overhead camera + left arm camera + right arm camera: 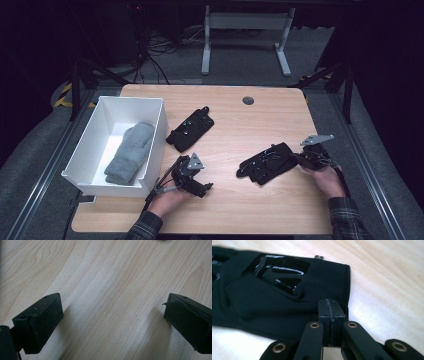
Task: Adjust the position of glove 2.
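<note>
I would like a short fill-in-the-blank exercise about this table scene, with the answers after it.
1. The grey mitten lies inside the white ____.
2. The right gripper is shut on the cuff of a ____ glove.
3. The jaws of the left gripper stand ____ over bare wood.
4. The other black glove lies on the table beside the ____.

Answers: box; black; open; box

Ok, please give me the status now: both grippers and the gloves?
Left gripper open, over bare table. Right gripper shut on near black glove at its cuff. Second black glove lies beside white bin; grey mitten inside. Nothing blocking.
</note>
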The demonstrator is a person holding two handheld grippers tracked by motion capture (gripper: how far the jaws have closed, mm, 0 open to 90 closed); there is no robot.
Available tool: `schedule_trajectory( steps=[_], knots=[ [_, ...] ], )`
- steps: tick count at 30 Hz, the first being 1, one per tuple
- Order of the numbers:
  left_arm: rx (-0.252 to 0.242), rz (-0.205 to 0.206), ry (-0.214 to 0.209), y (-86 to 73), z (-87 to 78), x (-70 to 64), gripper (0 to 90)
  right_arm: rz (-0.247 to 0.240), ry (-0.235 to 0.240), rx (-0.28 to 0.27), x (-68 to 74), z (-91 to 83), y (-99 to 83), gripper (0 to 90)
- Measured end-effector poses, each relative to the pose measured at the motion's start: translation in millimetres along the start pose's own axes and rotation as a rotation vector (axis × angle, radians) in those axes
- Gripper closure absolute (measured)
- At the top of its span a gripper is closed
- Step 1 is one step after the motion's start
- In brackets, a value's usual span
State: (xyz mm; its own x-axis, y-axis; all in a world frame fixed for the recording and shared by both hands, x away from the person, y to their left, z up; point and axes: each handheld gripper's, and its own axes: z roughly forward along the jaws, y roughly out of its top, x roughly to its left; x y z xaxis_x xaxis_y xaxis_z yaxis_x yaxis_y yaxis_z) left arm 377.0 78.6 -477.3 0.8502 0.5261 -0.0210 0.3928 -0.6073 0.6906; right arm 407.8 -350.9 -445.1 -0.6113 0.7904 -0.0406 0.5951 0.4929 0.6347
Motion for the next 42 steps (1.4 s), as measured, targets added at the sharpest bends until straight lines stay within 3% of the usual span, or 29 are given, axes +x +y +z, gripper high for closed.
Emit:
schedule_trajectory(
  steps=[6,15,22,23,27,28,30,33,35,38,42],
  knots=[
    [-0.001,0.001,-0.001,-0.2,-0.1,0.0,2.8,-0.037,0.029,0.031,18.5,-11.2,-9.8,90.0],
    [-0.001,0.0,-0.001,-0.2,-0.1,0.0,2.8,-0.13,0.098,0.049,59.2,-20.4,-18.3,90.0],
    [-0.001,0.0,-0.001,-0.2,-0.1,0.0,2.8,-0.189,0.161,0.053,85.3,-18.1,-14.8,90.0],
    [-0.001,0.0,-0.001,-0.2,-0.1,0.0,2.8,-0.214,0.197,0.051,96.2,-15.3,-12.0,90.0],
    [-0.001,0.0,-0.001,-0.2,-0.1,0.0,2.8,-0.239,0.234,0.048,108.0,-12.0,-8.7,90.0],
    [-0.001,0.0,-0.001,-0.2,-0.1,0.0,2.8,-0.259,0.257,0.043,117.2,-9.1,-6.0,90.0],
    [-0.001,-0.001,-0.001,-0.2,-0.1,-0.1,2.8,-0.263,0.269,0.042,120.2,-8.2,-5.2,90.0],
    [0.0,0.0,-0.001,-0.2,-0.1,0.0,2.8,-0.296,0.307,0.036,136.2,-2.9,0.8,90.0],
    [-0.001,-0.001,-0.001,-0.2,-0.1,-0.1,2.8,-0.325,0.306,0.03,140.0,-1.7,4.2,90.0],
    [-0.001,-0.001,-0.001,-0.2,-0.1,-0.1,2.8,-0.329,0.295,0.0,139.8,-2.6,10.1,90.0],
    [-0.001,-0.001,-0.001,-0.2,-0.1,-0.1,2.7,-0.289,0.253,-0.061,124.1,2.1,31.2,90.0]
  ],
)
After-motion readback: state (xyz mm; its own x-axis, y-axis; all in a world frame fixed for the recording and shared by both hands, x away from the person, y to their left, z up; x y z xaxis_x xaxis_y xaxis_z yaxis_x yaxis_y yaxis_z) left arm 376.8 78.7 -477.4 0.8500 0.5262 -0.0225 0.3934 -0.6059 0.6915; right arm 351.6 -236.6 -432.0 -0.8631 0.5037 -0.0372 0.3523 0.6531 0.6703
